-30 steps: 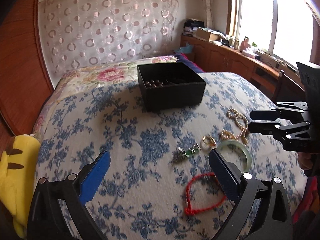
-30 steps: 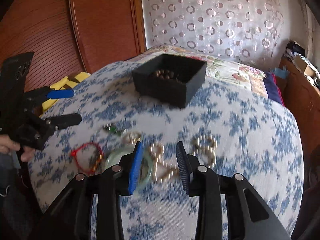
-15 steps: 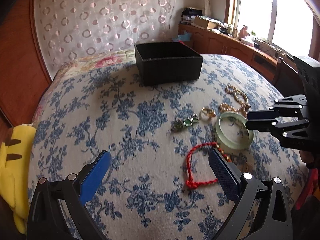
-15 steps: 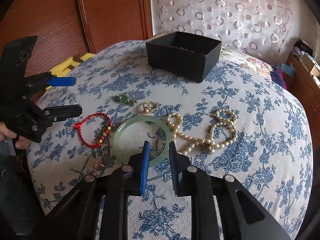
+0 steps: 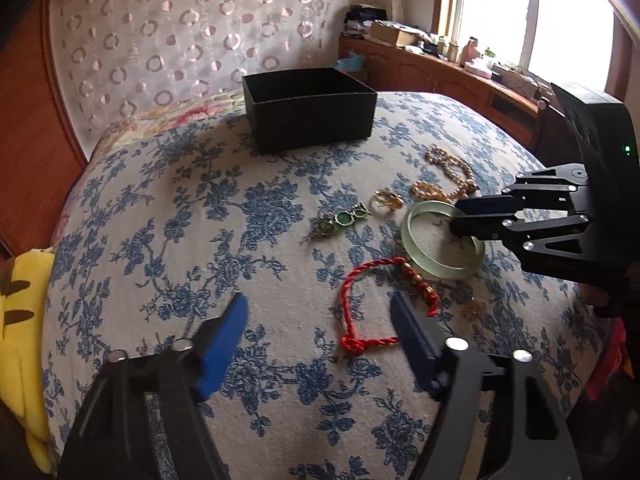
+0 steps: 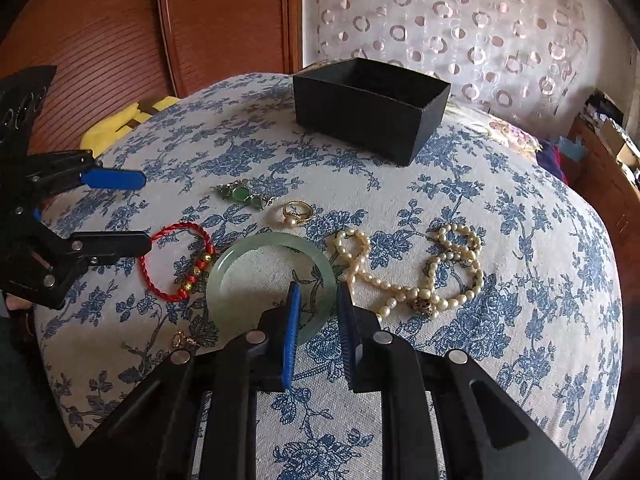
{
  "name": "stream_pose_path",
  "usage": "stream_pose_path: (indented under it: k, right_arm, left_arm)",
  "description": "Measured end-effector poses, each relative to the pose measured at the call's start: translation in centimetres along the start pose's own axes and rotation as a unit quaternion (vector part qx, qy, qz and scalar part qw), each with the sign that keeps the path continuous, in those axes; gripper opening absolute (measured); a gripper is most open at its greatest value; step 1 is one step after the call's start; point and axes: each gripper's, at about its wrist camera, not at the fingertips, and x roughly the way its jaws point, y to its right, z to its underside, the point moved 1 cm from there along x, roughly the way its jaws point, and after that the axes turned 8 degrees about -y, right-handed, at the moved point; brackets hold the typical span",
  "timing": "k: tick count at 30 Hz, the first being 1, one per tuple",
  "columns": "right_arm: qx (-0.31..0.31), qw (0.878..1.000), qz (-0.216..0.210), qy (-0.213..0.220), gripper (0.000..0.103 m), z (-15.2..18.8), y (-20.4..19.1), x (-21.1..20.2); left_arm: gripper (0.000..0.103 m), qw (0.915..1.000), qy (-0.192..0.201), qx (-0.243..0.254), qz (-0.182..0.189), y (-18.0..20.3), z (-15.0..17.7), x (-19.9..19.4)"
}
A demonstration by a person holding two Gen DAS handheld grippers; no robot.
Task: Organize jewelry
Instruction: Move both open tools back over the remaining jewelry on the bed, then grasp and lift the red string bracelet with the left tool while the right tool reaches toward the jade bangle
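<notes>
A pale green jade bangle (image 6: 244, 256) lies on the blue-flowered bedspread. My right gripper (image 6: 318, 300) straddles its near rim, one finger inside the ring and one outside, with a narrow gap left; it also shows in the left wrist view (image 5: 460, 216). My left gripper (image 5: 320, 320) is open and empty above the red cord bracelet (image 5: 352, 300). A pearl necklace (image 6: 424, 264), a gold ring (image 6: 296, 213) and a green stone pendant (image 6: 244, 195) lie nearby. The black open box (image 6: 368, 108) stands farther back.
A small gold charm (image 6: 181, 338) lies near the bed's front edge. A yellow plush toy (image 5: 20, 320) sits at the left side. A wooden headboard (image 6: 120, 28) and a patterned pillow stand behind the box. Wooden cabinets (image 5: 460, 76) run under the window.
Both grippers moved down and closer to the jewelry. My right gripper came onto the jade bangle's rim. My left gripper narrowed somewhat and neared the red bracelet.
</notes>
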Motion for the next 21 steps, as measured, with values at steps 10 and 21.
stream_pose_path:
  k: [10,21]
  right_arm:
    - [0.004,1.0,-0.004,0.006,0.02,0.2,0.2,0.0]
    - [0.006,1.0,-0.004,0.006,0.018,0.2,0.2,0.0]
  left_arm:
    - [0.034,0.9998,-0.008,0.017,-0.004,1.5,1.1,-0.4]
    - [0.008,0.9996,-0.015,0.025,0.002,2.3,1.5,-0.1]
